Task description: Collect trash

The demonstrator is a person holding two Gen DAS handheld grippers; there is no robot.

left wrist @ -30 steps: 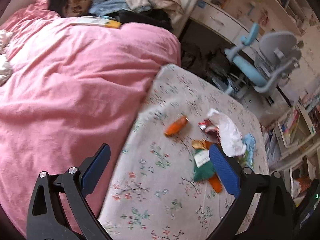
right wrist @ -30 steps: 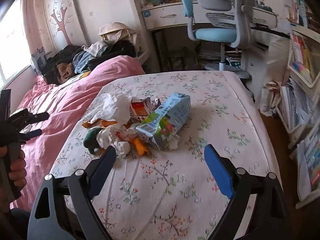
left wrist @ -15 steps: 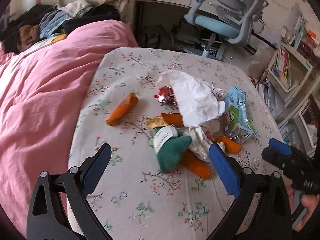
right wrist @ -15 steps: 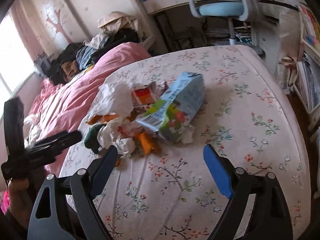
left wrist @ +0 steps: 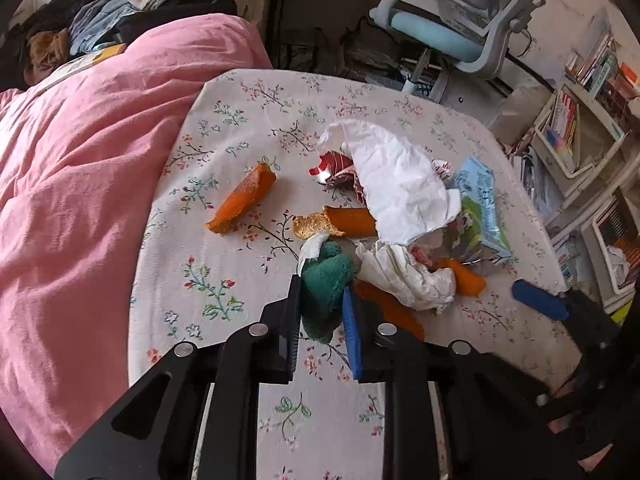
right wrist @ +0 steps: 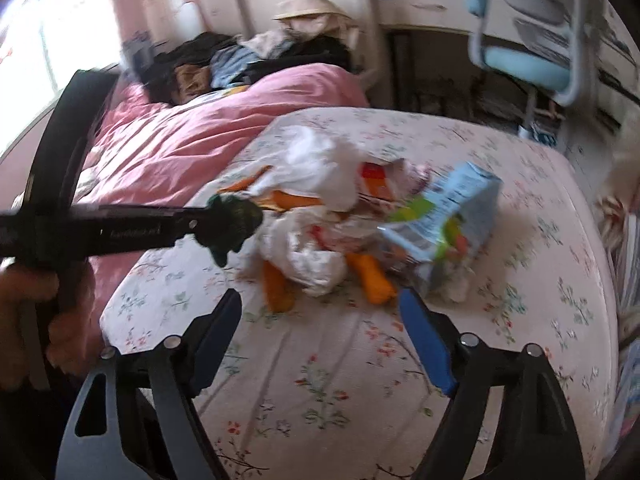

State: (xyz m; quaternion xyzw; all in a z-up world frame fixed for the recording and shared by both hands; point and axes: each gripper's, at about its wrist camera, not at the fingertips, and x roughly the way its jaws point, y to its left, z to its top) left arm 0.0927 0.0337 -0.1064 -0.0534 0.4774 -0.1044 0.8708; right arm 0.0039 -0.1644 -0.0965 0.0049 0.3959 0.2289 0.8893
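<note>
One pile of trash on the bed [left wrist: 224, 340]: blue carton [right wrist: 444, 216], white paper [left wrist: 400, 188], peels. Left gripper [left wrist: 320, 316] clenched on green wad [left wrist: 324, 280] at the pile's near edge. Right gripper [right wrist: 320, 340] released, hovering near. Judged next: lift wad clear.

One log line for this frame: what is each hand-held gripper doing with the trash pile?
left hand-held gripper: shut on green fuzzy item | right hand-held gripper: open, short of pile | blue carton, orange peels: on bed
</note>
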